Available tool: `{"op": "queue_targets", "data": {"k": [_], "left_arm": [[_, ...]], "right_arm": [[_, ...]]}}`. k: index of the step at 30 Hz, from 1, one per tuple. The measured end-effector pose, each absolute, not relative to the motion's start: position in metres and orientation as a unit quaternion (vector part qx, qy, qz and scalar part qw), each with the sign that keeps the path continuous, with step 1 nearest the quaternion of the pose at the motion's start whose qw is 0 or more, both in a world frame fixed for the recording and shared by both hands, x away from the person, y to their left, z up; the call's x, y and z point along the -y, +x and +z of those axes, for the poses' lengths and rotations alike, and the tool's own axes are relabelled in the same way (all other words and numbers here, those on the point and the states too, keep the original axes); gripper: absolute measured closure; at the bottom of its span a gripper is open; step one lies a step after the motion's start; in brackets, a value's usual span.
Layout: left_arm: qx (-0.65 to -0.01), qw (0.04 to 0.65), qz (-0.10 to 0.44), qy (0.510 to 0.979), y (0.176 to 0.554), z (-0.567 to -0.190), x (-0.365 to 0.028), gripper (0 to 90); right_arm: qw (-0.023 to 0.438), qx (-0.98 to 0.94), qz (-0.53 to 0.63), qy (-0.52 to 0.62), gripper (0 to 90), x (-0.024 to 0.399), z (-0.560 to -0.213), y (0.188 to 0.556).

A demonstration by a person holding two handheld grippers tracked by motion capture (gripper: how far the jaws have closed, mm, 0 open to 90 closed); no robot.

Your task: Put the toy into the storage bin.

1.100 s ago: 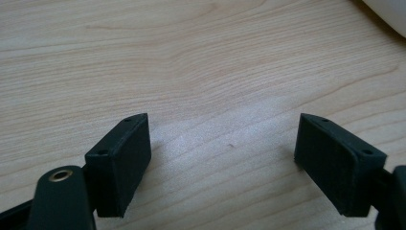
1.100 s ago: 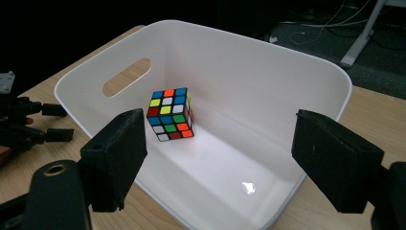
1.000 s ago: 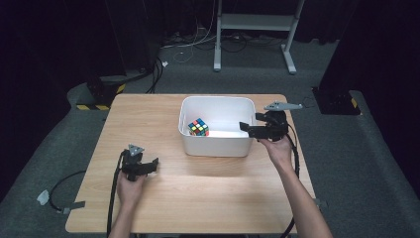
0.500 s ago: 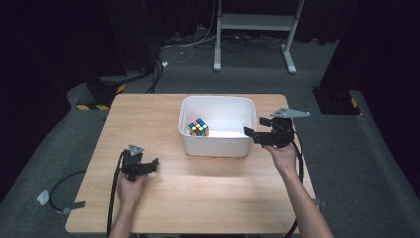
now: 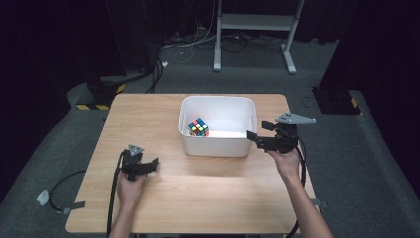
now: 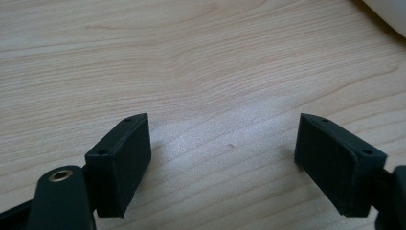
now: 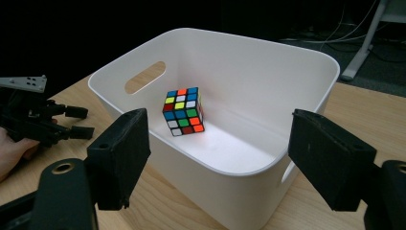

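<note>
Right claw [image 7: 218,158] sits just outside the white bin's [image 7: 306,52] near wall, jaws apart and just been narrowing on nothing, since the puzzle cube [image 7: 184,111] already sits inside, ahead of it.

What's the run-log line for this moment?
left gripper: open, empty, on wooden table | right gripper: open, empty, beside white plastic bin | multicoloured puzzle cube: inside bin

Bright table, dark bkgd, sharp.

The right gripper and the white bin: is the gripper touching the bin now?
Apart. In the right gripper view the right gripper has both black jaws standing open in front of the white bin, with nothing between them, and its near rim lies clear beyond them.
</note>
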State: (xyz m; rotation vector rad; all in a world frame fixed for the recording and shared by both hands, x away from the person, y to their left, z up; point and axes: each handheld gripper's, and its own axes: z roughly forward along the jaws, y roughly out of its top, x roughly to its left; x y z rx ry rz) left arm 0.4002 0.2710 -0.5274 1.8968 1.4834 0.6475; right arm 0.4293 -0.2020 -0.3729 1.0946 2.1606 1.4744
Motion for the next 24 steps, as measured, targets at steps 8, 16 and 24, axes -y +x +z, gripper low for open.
{"op": "queue_targets", "data": {"k": [8,16,24], "left_arm": [[-0.564,0.318,0.246,0.721,0.400,-0.527,-0.271,20.0],[-0.564,0.319,0.246,0.721,0.400,-0.528,-0.271,20.1],[-0.564,0.319,0.246,0.721,0.400,-0.527,-0.271,20.1]], "right_arm": [[0.154,-0.751,0.518,0.380,22.1,0.203,-0.375,0.423],[0.150,-0.746,0.519,0.390,22.5,0.207,-0.381,0.418],[0.146,-0.742,0.524,0.392,22.6,0.209,-0.387,0.412]]}}
